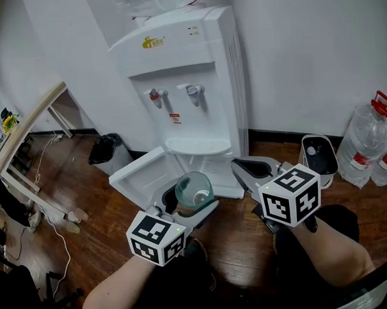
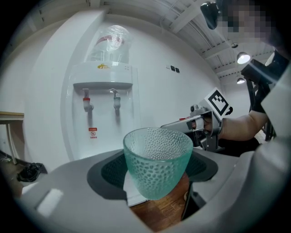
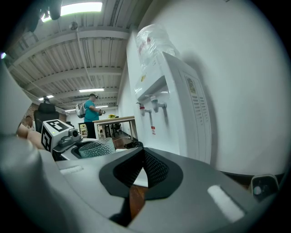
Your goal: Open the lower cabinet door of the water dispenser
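Two claws show in front of the person, and each one is held in a hand. The left gripper (image 1: 190, 202) is closed on a green bumpy glass cup (image 2: 158, 166), one jaw on each side of it. The cup stands upright and looks empty. The right gripper (image 3: 142, 164) has its jaws pressed together with nothing between them, and it hangs just to the right of the cup. Ahead stands the white water dispenser (image 1: 190, 87) against the white wall (image 1: 304, 50). It has a red tap (image 1: 155, 96) and a pale tap (image 1: 194, 92) side by side. A crumpled clear bottle (image 2: 109, 43) sits on its top, and I cannot tell if water is in it. The lower cabinet door (image 1: 140, 175) is swung open to the left, low down by the floor, just beyond the left claw. Big clear water bottles (image 1: 369, 143) with red caps stand on the right by the wall. Near them is a small white pot (image 1: 319, 153) with a dark inside, and I cannot tell what is in it. A black bag (image 1: 105, 148) lies left of the dispenser. The floor (image 1: 87, 206) is brown wood. A wooden table (image 1: 26, 129) stands far to the left. Far back in the room, a person in a teal top (image 3: 91, 111) stands near another table.
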`<state>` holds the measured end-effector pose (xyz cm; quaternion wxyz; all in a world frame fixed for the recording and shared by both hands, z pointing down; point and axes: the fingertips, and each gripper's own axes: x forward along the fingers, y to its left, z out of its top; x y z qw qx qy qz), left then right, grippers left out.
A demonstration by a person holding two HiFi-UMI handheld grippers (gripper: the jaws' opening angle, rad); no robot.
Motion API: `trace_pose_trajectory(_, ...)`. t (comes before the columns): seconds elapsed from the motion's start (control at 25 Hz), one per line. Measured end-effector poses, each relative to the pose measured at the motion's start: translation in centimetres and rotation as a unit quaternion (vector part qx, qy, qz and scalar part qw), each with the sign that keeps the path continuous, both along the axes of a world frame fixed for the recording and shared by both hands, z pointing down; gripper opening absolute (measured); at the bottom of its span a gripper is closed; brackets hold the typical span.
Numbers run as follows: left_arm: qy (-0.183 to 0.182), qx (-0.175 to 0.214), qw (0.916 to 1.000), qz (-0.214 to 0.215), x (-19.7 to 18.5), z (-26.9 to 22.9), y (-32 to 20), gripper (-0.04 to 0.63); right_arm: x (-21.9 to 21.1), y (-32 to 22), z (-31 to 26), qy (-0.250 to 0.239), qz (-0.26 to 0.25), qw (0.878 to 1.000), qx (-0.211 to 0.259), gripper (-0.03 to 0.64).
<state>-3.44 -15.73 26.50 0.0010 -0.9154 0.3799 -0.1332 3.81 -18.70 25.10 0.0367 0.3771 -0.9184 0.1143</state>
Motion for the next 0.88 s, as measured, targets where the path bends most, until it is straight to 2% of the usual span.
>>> trace_pose_trajectory(0.24, 0.003, -0.007, 1.0000, -0.003, 0.0, 0.3, -0.1, 0.483, -0.1, 0.2, 0.1, 0.005, 0.000, 1.000, 0.004, 0.002)
trace_pose_trajectory(0.48, 0.014, 0.001, 0.9996, -0.025, -1.1, -0.2, -1.7, 0.483, 0.2, 0.0, 0.7, 0.007, 0.005, 1.000, 0.000, 0.002)
trace_pose_trajectory(0.88, 0.010, -0.002, 0.9992, -0.039, -1.6, 1.1, -3.3, 0.483, 0.8, -0.4, 1.8, 0.015, 0.015, 1.000, 0.003, 0.002)
